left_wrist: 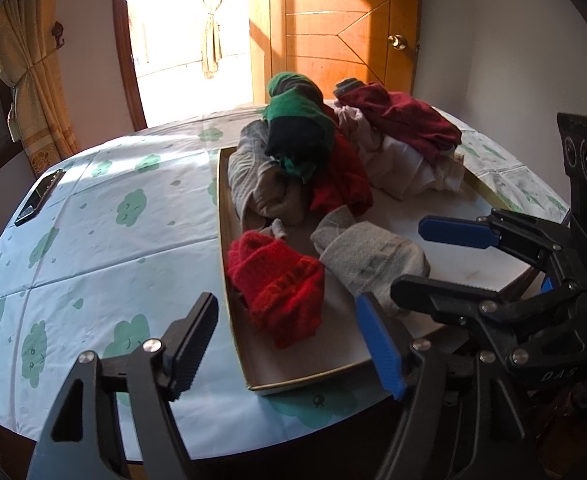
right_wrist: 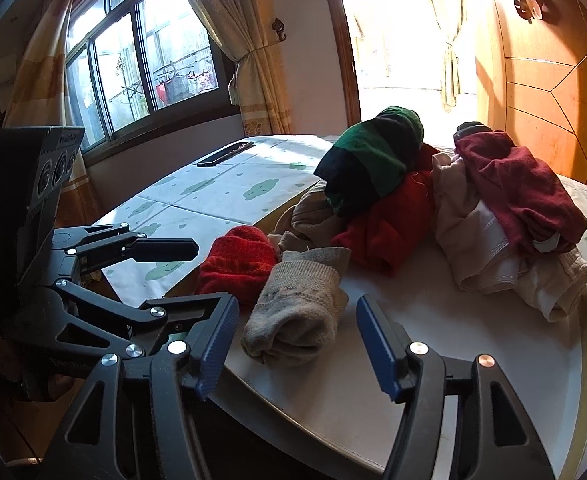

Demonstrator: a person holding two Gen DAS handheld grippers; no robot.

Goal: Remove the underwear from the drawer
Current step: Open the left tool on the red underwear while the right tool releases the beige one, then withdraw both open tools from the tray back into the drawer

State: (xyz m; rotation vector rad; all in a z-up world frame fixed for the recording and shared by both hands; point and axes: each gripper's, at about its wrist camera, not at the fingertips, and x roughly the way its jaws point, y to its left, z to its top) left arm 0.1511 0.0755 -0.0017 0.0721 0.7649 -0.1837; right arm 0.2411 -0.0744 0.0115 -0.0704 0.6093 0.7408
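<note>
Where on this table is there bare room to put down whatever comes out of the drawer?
The tablecloth left of the drawer is bare up to the phone. The drawer's near-right floor is bare too. Its far end is crowded with piled clothes.

A shallow, open cardboard-coloured drawer with a pale floor (left_wrist: 229, 264) lies flat on the cloud-patterned tabletop. At its far right corner sits a crumpled heap of underwear: a dark maroon cloth piece (right_wrist: 517, 188) draped on top of pale pink and cream pieces (right_wrist: 481, 248), all bunched and unfolded. The heap rests against the drawer's far right edge, spilling slightly over it, just beside a mound of red, green and beige clothes in the drawer's middle.
</note>
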